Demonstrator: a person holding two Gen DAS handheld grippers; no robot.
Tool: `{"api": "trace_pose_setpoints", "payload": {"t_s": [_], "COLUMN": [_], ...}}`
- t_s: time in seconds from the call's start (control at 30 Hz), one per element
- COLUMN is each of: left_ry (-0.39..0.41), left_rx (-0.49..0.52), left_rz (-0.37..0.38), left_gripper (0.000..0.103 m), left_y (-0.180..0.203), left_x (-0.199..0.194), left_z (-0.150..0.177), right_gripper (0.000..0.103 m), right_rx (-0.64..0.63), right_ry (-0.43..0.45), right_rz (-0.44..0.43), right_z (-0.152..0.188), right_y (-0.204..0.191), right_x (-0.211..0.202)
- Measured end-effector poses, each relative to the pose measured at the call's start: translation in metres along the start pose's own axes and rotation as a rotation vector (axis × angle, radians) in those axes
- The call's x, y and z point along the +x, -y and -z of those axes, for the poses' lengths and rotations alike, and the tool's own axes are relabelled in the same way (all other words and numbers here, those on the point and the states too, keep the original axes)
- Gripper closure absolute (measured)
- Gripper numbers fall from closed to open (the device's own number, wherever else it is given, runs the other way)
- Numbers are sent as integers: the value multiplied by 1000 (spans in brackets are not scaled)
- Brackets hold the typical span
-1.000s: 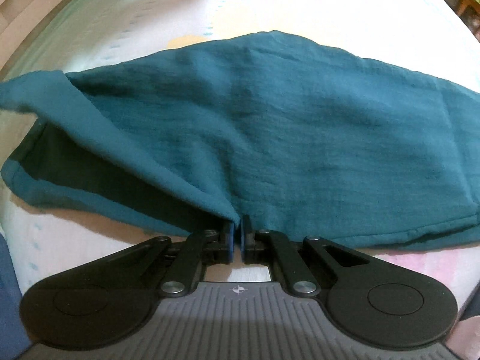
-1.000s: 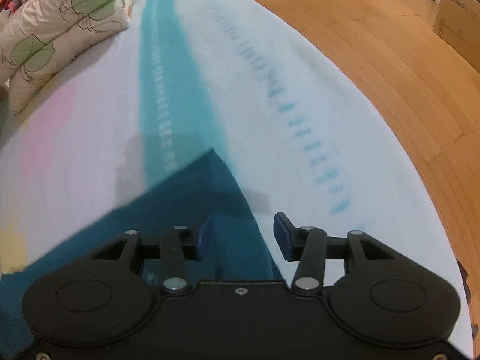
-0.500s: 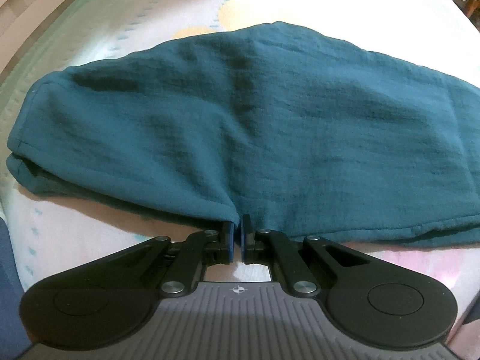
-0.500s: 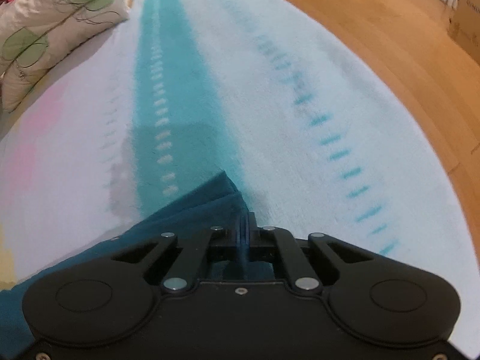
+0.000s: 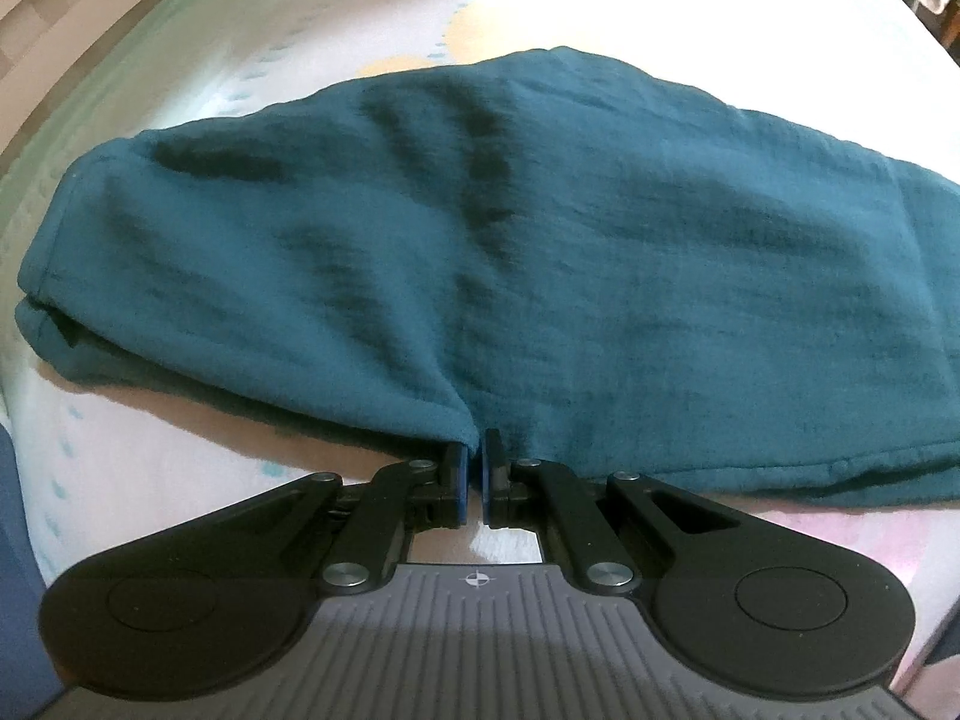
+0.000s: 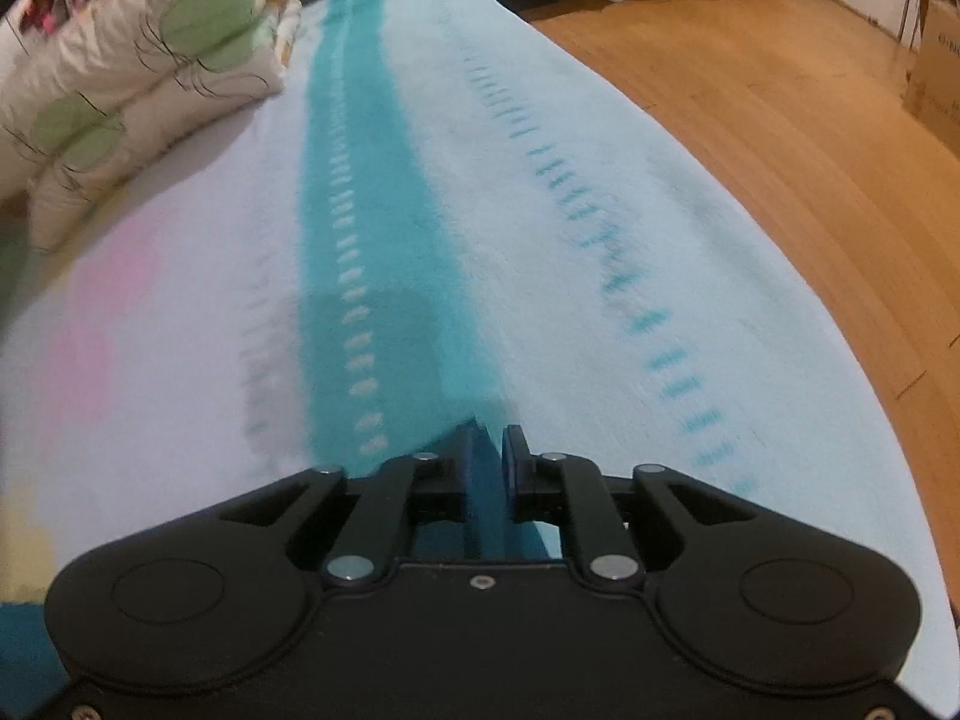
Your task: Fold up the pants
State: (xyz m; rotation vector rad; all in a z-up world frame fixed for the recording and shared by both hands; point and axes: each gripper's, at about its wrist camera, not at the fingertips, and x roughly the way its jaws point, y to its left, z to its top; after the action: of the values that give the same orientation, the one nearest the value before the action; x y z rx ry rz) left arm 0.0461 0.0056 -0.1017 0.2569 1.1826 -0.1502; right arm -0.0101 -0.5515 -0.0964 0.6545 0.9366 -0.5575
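Pants [image 5: 540, 252], teal and folded, lie across the middle of the left wrist frame on a pale bedspread [image 5: 210, 48]. Left gripper [image 5: 474, 462], lower centre, pinches their near edge, jaws closed. Right gripper [image 6: 486, 450], jaws just reopened partway, straddles a cloth corner without pressing; pillows [image 6: 120, 78] upper left.

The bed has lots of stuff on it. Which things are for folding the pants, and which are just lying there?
For the job:
- pants
- left gripper, shut on the pants' edge
- right gripper, jaws just opening, pants corner between them

Just lying about:
- folded quilt
- cardboard box
- bed cover, only the work surface
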Motion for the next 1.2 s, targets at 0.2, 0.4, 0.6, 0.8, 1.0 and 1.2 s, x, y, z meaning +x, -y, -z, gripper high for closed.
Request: {"api": "trace_pose_setpoints", "payload": {"t_s": [0.2, 0.4, 0.6, 0.8, 1.0, 1.2], "left_ry": [3, -7, -14, -20, -27, -9], "left_rx": [9, -20, -23, -19, -24, -8], "left_rz": [-2, 22, 30, 24, 37, 45], "left_gripper": [99, 99, 99, 99, 99, 99], "left_y": [4, -1, -7, -4, -6, -12], "left_x": [0, 0, 3, 5, 4, -4], "left_z": [-1, -4, -8, -11, -13, -7], "right_gripper": [67, 64, 47, 47, 90, 89], "right_rx": [-95, -162, -159, -163, -135, -38], "right_ry": [-58, -117, -60, -34, -150, -176], "right_rz": [5, 5, -98, -144, -149, -107], "right_z": [42, 86, 99, 91, 79, 67], "right_y": [32, 55, 56, 38, 21, 26], "right_x": [-50, -53, -52, -38, -29, -54]}}
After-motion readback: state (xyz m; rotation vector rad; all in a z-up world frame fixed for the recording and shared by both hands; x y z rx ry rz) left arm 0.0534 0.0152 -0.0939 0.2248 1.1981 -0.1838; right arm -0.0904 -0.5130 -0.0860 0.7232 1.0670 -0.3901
